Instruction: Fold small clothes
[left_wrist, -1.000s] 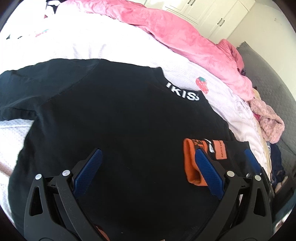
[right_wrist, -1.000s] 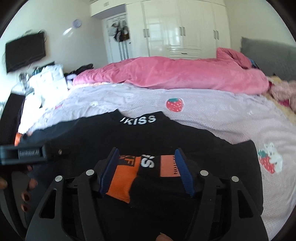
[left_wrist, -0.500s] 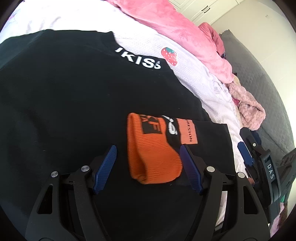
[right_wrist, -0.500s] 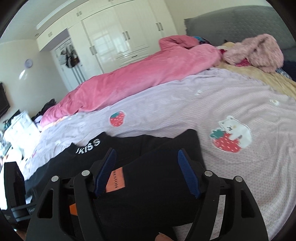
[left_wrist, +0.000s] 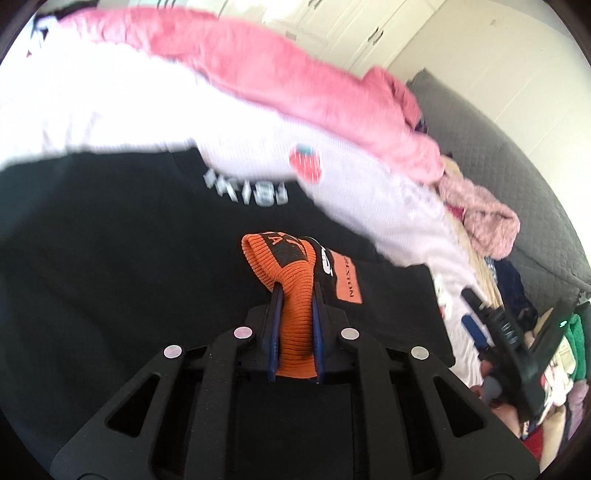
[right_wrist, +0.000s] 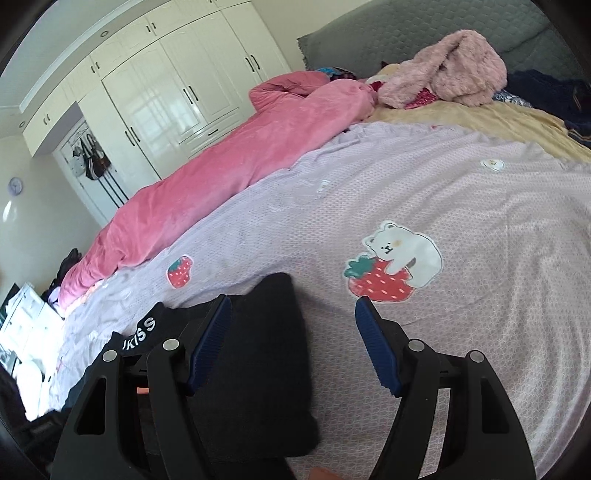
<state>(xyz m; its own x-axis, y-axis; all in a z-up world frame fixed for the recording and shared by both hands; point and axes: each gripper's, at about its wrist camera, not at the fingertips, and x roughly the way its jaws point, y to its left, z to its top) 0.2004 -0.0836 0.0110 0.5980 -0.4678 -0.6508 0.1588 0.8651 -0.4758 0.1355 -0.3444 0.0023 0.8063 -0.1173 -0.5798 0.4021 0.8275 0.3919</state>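
The left gripper (left_wrist: 295, 328) had its fingers clamped on the orange cuff (left_wrist: 291, 291) of a sock (left_wrist: 321, 280) — the knit was squashed flat between the blue pads. The rest of the sock (black, with an orange label) lay on a black T-shirt (left_wrist: 110, 266) spread on the bed (right_wrist: 461, 206). The right gripper (right_wrist: 291, 347) hung over the shirt's edge with its fingers apart and nothing pressed between them.

The sock looked soft, light and floppy, so it would probably bend wherever it was lifted and droop at the free end. The thick ribbed cuff seemed the best place to hold — it gives the pads something fat to bite. The thin toe end might slip or bunch up.
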